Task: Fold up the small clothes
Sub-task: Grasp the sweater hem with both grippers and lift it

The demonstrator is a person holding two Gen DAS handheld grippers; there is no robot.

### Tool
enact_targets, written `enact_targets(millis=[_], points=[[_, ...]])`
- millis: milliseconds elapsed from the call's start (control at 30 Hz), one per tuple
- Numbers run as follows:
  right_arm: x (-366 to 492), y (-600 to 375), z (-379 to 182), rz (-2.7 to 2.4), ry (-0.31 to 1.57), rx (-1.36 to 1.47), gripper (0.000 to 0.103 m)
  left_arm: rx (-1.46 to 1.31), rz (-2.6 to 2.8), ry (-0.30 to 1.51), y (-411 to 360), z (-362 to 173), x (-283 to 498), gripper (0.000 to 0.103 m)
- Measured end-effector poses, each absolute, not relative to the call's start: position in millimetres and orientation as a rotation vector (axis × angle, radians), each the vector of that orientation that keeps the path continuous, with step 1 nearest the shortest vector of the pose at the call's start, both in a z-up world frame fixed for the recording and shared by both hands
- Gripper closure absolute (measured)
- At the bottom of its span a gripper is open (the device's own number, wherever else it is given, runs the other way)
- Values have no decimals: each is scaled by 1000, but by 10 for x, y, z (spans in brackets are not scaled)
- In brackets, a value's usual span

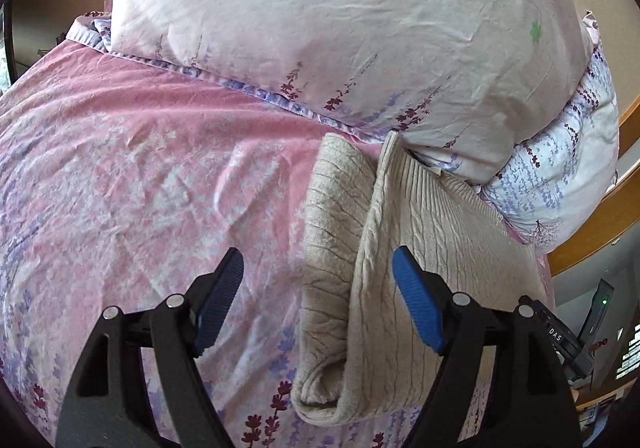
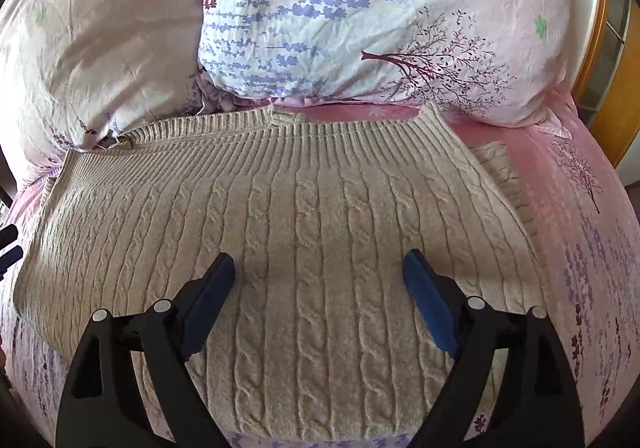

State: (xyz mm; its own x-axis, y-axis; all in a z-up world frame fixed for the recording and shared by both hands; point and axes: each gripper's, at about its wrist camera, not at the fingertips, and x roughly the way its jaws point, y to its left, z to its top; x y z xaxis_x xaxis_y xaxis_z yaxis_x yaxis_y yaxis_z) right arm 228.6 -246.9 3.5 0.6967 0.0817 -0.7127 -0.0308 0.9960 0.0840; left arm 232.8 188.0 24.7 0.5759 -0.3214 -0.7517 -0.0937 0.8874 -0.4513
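Note:
A beige cable-knit sweater (image 2: 312, 216) lies folded on the pink floral bed sheet (image 2: 568, 232), its ribbed band toward the pillows. In the left wrist view the sweater (image 1: 360, 288) shows from its side, with a folded layer and a rolled edge. My left gripper (image 1: 318, 268) is open and empty, just above the sweater's left edge. My right gripper (image 2: 319, 272) is open and empty, above the middle of the sweater. A knit part (image 2: 500, 172) pokes out under the sweater's right side.
Two floral pillows (image 2: 360, 20) (image 1: 320, 28) lie against the sweater's far edge. A wooden bed frame (image 1: 592, 244) runs at the right. The sheet (image 1: 140, 176) spreads to the left of the sweater. A black device (image 1: 600, 308) sits at the lower right.

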Motion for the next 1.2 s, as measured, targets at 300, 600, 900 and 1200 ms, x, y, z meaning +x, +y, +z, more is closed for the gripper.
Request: enact_targets(millis=[300, 600, 900, 1200], points=[[2300, -2393, 12, 70, 801, 39, 13, -490, -211, 976, 1627, 131, 2484, 26], [2305, -2355, -36, 76, 785, 9, 10, -722, -283, 967, 1582, 6, 2571, 51], [2297, -2389, -54, 100, 770, 4, 9, -838, -302, 968, 1502, -20, 2602, 81], [2227, -2550, 25, 180, 738, 96, 9, -915, -395, 890, 1287, 386, 2589, 84]])
